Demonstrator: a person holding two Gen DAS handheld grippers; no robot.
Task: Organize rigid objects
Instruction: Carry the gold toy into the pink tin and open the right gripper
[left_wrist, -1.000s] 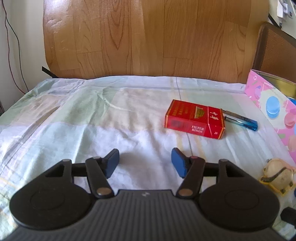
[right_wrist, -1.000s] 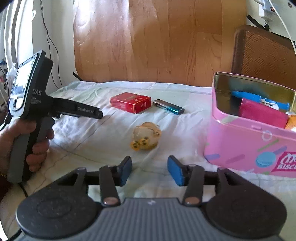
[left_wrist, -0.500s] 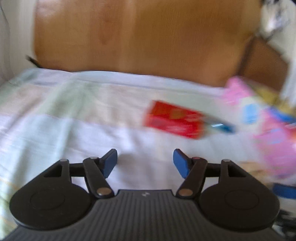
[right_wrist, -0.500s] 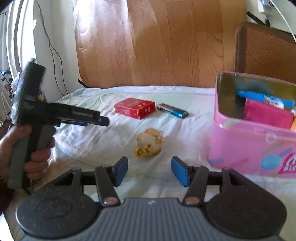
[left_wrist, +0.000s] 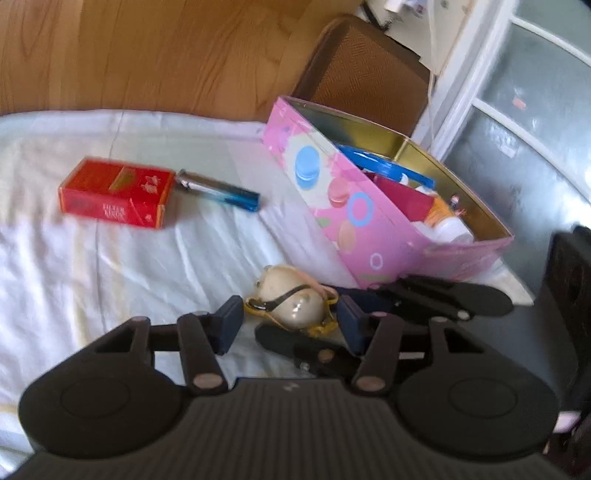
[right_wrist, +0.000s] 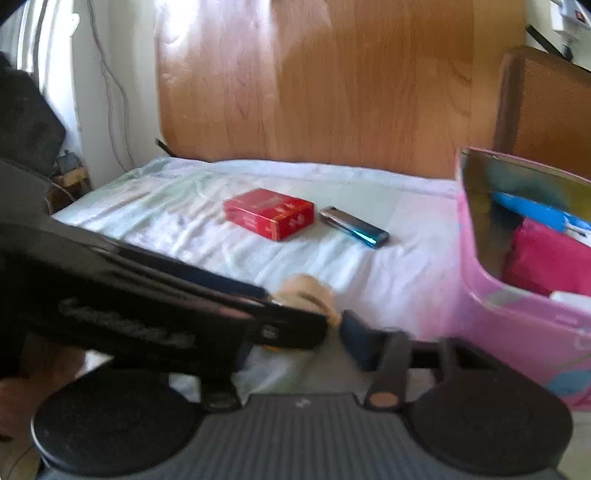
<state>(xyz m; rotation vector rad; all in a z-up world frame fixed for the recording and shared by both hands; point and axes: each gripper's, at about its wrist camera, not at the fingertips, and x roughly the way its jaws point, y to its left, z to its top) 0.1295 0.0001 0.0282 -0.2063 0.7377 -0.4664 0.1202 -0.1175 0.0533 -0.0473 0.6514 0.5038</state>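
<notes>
We have swung our left gripper (left_wrist: 286, 325) over to the little toy (left_wrist: 291, 301) (both grippers' jaws wide, nothing held), ready to grab it for the pink tin (left_wrist: 354, 221)

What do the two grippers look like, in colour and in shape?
Both are black. The left gripper has dark blue fingertips, two round discs and a ribbed body. The right gripper looks the same. Pale, blurred lettering runs along the left one's side in the right view.

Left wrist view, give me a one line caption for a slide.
Both open grippers, left gripper and right gripper, converge on a small cream toy beside the pink tin.
</notes>
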